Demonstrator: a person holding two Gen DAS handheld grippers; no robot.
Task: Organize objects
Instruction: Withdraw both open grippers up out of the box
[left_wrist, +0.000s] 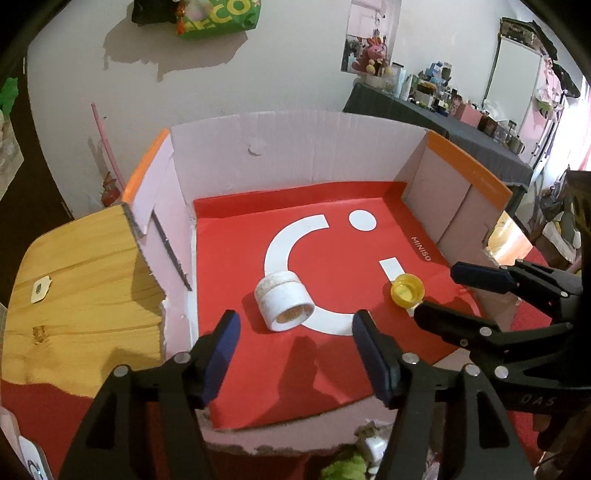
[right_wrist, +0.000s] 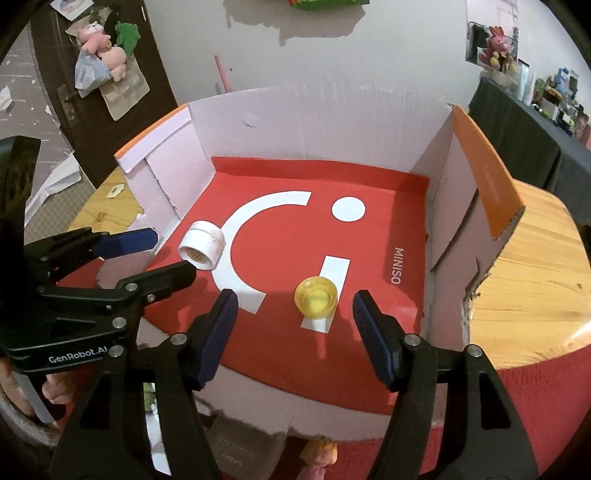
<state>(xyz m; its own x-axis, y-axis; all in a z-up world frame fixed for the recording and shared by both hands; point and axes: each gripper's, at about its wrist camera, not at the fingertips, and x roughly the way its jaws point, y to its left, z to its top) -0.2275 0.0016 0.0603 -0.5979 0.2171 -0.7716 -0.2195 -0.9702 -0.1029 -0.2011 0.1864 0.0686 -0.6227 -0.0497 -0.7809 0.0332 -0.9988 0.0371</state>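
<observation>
A shallow cardboard box (left_wrist: 295, 155) with white inner walls and orange-edged flaps is set on a wooden table (left_wrist: 81, 280), and its floor is lined with a red sheet (left_wrist: 325, 354) printed with a white face logo, so that whatever is sorted is kept inside one bounded area. Two items are found on that sheet: a white round container (left_wrist: 283, 305) lying on its side with its open mouth turned toward the near edge, and a small yellow cap (left_wrist: 406, 291) resting mouth-up, well apart from it on the right side. The left gripper (left_wrist: 295, 354) is held above the near part of the box, its blue-padded jaws spread with nothing between them, the white container lying just beyond and below the gap. The right gripper (right_wrist: 295, 332) is likewise spread and empty, angled down over the yellow cap (right_wrist: 316, 297), which sits just ahead of its pads. Each claw is aligned with one object, which suggests that both items have been set down in the box and let go. The container (right_wrist: 202, 249) on its side could roll if nudged, while the cap is judged stable on its flat base. From the frames alone it cannot be told whether further items remain to be sorted
</observation>
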